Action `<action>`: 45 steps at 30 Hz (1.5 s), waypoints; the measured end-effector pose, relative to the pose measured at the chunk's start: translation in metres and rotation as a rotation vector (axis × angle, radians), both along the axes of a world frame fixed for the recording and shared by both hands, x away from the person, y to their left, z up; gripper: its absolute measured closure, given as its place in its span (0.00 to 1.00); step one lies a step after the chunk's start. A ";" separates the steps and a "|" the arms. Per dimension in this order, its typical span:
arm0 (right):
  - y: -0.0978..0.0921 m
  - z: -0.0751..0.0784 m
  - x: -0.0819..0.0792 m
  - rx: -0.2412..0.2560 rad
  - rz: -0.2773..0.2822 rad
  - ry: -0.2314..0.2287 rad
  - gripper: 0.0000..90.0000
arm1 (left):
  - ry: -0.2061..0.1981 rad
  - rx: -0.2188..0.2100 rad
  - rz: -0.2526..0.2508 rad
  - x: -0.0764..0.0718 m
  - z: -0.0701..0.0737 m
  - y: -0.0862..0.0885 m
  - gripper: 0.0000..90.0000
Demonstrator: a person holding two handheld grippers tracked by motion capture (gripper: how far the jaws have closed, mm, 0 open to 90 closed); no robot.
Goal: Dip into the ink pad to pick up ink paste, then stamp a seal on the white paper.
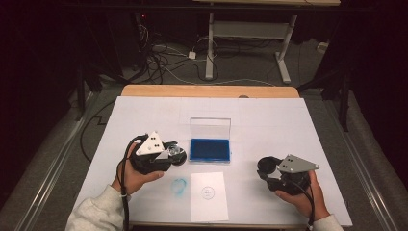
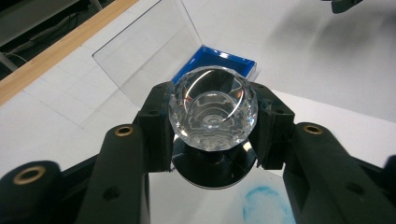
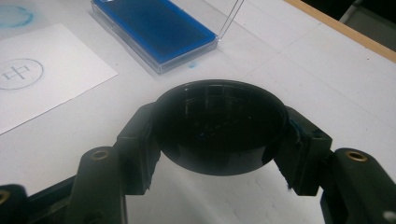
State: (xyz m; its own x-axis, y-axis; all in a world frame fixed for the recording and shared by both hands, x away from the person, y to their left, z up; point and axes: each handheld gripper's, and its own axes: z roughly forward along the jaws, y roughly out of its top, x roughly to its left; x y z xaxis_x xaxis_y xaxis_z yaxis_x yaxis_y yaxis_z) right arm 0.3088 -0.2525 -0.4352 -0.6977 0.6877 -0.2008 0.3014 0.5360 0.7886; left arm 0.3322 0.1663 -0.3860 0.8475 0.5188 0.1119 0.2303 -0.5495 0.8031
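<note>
Faceted crystal stamp clamped in left tongs, black cap in right tongs.

Clear faceted stamp, black cap, both held.

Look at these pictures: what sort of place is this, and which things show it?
Probably a lab or workshop set up for recording: a white-covered table, loose cables on the floor, a height-adjustable desk frame behind, and camera-fitted tongs in both hands.

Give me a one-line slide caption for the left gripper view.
Left gripper clamps a faceted clear-knobbed stamp above the table, open blue ink pad case behind it.
</note>
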 end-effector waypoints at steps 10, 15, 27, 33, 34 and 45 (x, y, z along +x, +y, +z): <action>0.016 -0.003 0.003 -0.006 0.043 0.014 0.43 | -0.001 0.001 -0.010 0.000 -0.001 -0.005 0.61; 0.032 -0.002 0.007 0.018 0.083 0.024 0.43 | 0.002 -0.006 -0.018 0.003 -0.001 -0.010 0.61; 0.090 -0.002 0.013 0.063 0.216 0.056 0.43 | 0.005 -0.049 -0.076 0.006 0.003 -0.034 0.61; 0.116 -0.004 0.016 0.055 0.258 0.050 0.43 | 0.017 -0.084 -0.097 0.009 0.004 -0.038 0.61; 0.119 -0.004 0.016 0.055 0.269 0.044 0.43 | 0.020 -0.091 -0.098 0.010 0.004 -0.039 0.61; 0.143 -0.001 0.018 0.106 0.267 0.024 0.43 | 0.049 -0.161 -0.129 0.016 0.001 -0.050 0.61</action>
